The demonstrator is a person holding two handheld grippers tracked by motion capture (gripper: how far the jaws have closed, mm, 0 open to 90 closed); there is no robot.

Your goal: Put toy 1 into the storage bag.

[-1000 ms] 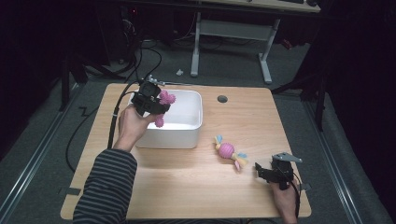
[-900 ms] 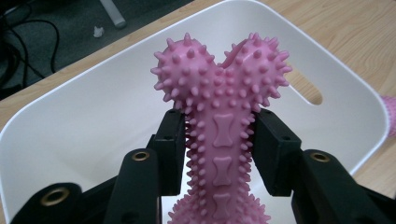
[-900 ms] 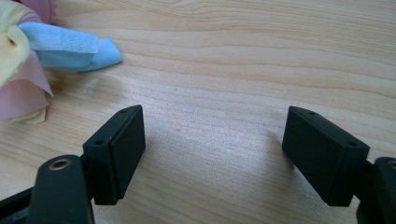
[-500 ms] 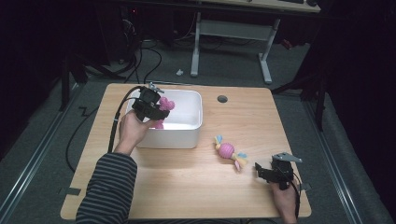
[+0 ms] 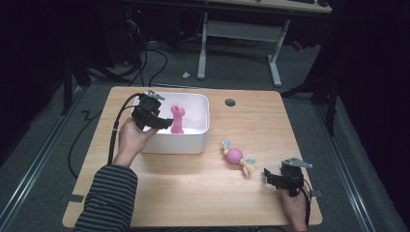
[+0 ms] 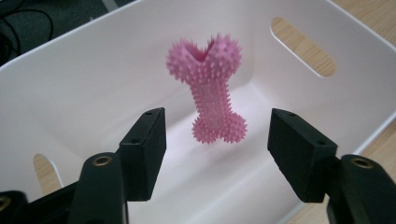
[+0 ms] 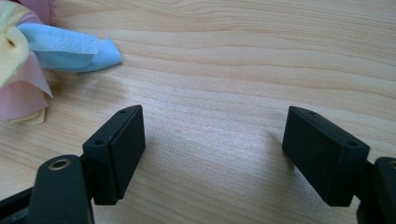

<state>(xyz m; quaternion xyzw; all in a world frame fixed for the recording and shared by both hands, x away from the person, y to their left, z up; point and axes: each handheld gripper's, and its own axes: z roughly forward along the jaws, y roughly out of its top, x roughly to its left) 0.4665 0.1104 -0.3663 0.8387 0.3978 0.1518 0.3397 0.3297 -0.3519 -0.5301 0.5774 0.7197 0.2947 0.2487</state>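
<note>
In the high view the left gripper (image 5: pixel 153 117) sits left of centre in the frame, held over the left rim of a white bin (image 5: pixel 193 144) that stands on the wooden desk (image 5: pixel 193 193). Its jaws have just been opening and now stand spread, with nothing pressed between them. In the left gripper view the pink spiky bone toy (image 6: pixel 210 88) appears in the middle of the frame, beyond the two black jaws and clear of both, upright inside the bin with one knobbed end up and the other toward the bin's floor. Whether that lower end rests on the floor cannot be told. In the high view the bone (image 5: pixel 177 118) stands inside the bin, just right of the left gripper.

The right gripper (image 5: pixel 283 178) lies in the lower right of the high view, low over the desk in the person's hand. Its jaws are spread with only bare wood between them, as the right gripper view shows. A plush toy (image 5: pixel 236 157) with a pink ball body and yellow and blue ends lies on the desk, between the bin and the right gripper, apart from both. Its blue tail (image 7: pixel 70 46) reaches into the upper left of the right gripper view. The person's striped sleeve (image 5: pixel 106 198) fills the lower left corner of the high view.
</note>
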